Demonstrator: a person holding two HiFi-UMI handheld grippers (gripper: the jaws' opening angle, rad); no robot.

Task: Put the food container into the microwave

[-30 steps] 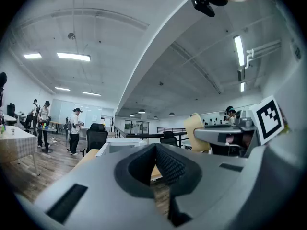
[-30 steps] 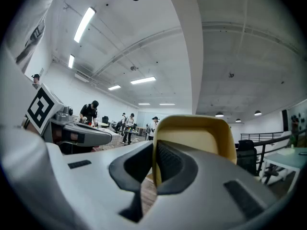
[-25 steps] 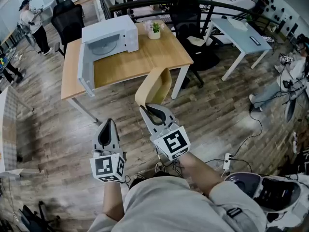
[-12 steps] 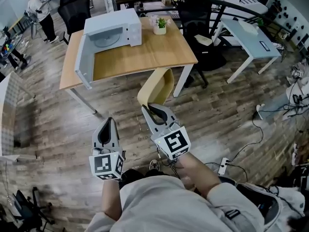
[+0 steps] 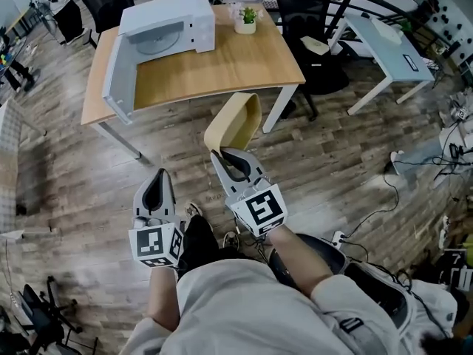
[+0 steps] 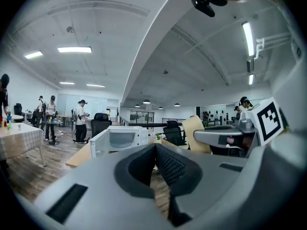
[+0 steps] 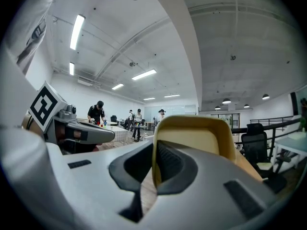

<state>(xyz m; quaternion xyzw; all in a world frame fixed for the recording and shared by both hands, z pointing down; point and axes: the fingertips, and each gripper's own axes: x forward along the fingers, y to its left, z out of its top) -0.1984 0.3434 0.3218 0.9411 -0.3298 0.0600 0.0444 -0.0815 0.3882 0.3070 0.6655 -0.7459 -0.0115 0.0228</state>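
- A person stands on the wood floor short of a light wooden surface [image 5: 222, 65], a two-jaw gripper in each hand.
- The right gripper [image 5: 230, 161] is pinched on the near wall of a pale yellow, rectangular plastic food container [image 5: 235, 120]. The right gripper view shows that thin wall clamped between the pads [image 7: 165, 164].
- The container hangs in the air above the floor, clear of the surface. It sticks out away from the gripper with its long axis aimed at the surface's front edge.
- The left gripper [image 5: 157, 191] rides beside and slightly behind the right one, its jaws pressed together on nothing, as the left gripper view [image 6: 154, 164] confirms.
- A white microwave [image 5: 166, 24] sits at the far left of the surface with its door [image 5: 118, 72] swung wide to the left and its cavity facing the person.
- From the container, the cavity lies ahead and to the left. The load will likely have to travel forward, shift left past the open door, and go in roughly level.
- The right hand carries the load, while the empty left hand is on the door's side.
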